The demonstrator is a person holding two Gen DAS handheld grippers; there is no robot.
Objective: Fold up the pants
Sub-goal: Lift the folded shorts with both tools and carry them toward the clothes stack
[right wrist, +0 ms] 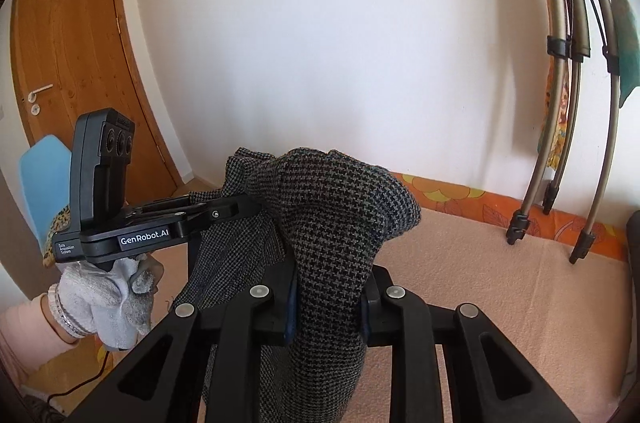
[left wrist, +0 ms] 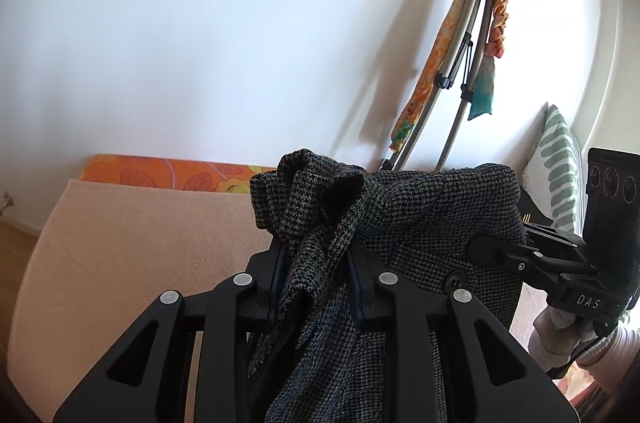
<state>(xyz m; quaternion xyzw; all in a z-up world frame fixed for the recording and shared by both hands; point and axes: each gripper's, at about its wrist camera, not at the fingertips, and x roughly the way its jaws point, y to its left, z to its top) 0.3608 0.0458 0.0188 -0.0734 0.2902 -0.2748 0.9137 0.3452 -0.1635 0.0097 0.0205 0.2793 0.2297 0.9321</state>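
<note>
The pants (left wrist: 420,223) are dark grey houndstooth fabric, held up in the air between both grippers. My left gripper (left wrist: 316,263) is shut on a bunched edge of the pants. My right gripper (right wrist: 328,287) is shut on another bunched part of the pants (right wrist: 332,223). The right gripper shows at the right of the left wrist view (left wrist: 492,253), clamped on the fabric. The left gripper shows at the left of the right wrist view (right wrist: 240,209), also clamped on it. The rest of the pants hangs down out of sight.
A peach blanket (left wrist: 132,255) covers a bed with an orange flowered sheet (left wrist: 160,171) below, also in the right wrist view (right wrist: 500,283). A folded drying rack (left wrist: 460,71) leans on the white wall. A striped pillow (left wrist: 556,159) lies right. A wooden door (right wrist: 80,63) stands left.
</note>
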